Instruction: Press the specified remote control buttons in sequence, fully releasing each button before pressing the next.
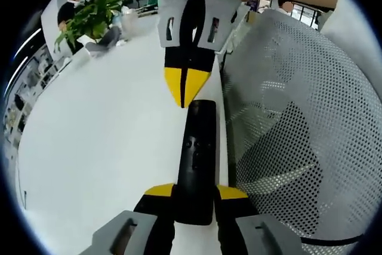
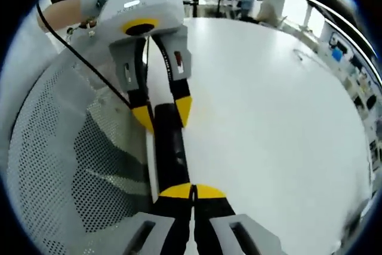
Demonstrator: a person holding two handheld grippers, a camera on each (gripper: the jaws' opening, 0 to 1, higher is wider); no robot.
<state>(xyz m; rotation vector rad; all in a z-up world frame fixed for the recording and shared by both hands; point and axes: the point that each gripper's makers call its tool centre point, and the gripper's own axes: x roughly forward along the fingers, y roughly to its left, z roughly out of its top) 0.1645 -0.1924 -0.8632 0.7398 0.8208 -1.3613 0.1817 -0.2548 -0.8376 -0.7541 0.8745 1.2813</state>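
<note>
In the left gripper view, the left gripper [image 1: 196,194] rises from 6 o'clock with its yellow-tipped jaws clamped on the near end of the black remote control [image 1: 197,159], which runs toward 12 o'clock along the edge of the white table [image 1: 107,141]. The right gripper [image 1: 186,86] comes down from 12 o'clock, jaws together, its tip just at the remote's far end. At 3 o'clock is a white mesh chair back [image 1: 298,123]; at 10 o'clock, a potted plant [image 1: 89,16].

In the right gripper view, the right gripper [image 2: 191,193] has its jaws together over the remote control [image 2: 170,147], with the left gripper [image 2: 162,111] clamped on it from 12 o'clock.
</note>
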